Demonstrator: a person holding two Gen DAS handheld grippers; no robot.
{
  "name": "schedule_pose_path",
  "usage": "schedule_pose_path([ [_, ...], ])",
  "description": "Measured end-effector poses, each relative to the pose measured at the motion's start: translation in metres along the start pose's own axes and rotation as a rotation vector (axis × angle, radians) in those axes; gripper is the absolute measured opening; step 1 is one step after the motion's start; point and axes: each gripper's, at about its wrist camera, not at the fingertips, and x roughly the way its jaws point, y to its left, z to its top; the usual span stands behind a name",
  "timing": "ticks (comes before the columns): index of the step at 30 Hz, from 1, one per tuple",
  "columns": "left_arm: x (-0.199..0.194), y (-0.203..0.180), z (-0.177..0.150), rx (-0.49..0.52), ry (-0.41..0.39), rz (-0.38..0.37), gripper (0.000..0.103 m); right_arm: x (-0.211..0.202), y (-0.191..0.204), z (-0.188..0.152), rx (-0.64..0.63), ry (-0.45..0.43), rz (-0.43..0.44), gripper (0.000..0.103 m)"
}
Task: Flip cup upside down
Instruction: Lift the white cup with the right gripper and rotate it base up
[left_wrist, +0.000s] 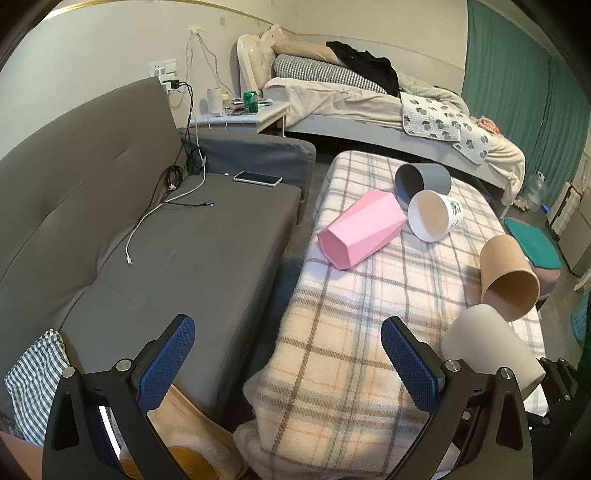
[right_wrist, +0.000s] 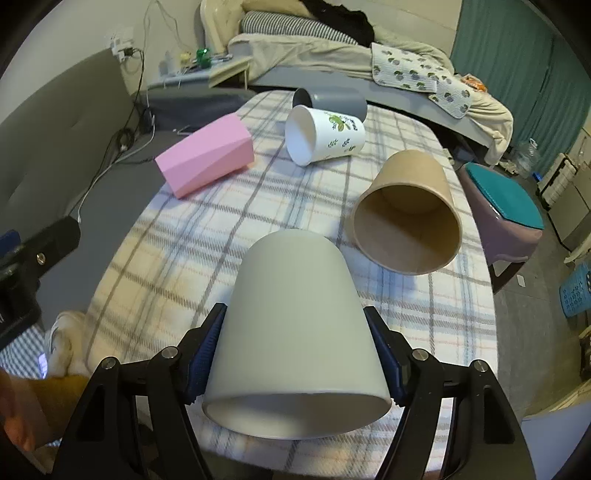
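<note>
Now cream cup (right_wrist: 295, 325) between right gripper (right_wrist: 295, 354) pads.

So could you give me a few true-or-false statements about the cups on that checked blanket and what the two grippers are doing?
1. The right gripper is clamped on the plain white cup. True.
2. The left gripper holds the pink cup. False: it is open and holds nothing; the pink cup lies on its side on the checked blanket.
3. The brown cup lies tipped over with its opening towards the right wrist camera. True.
4. The grey cup stands upright. False: it lies on its side behind the leaf-print cup.
5. A phone lies on the grey sofa. True.
</note>
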Motion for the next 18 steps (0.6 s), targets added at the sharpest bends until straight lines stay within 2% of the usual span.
schedule_pose_path([
  [13,0.013,-0.021,-0.010,0.074,0.042,0.019,0.103,0.003,-0.011,-0.018,0.018,0.037,0.083,0.071],
  [18,0.010,-0.024,-0.008,0.081,0.036,0.022,0.103,-0.004,-0.026,-0.016,0.054,0.022,0.122,0.081],
])
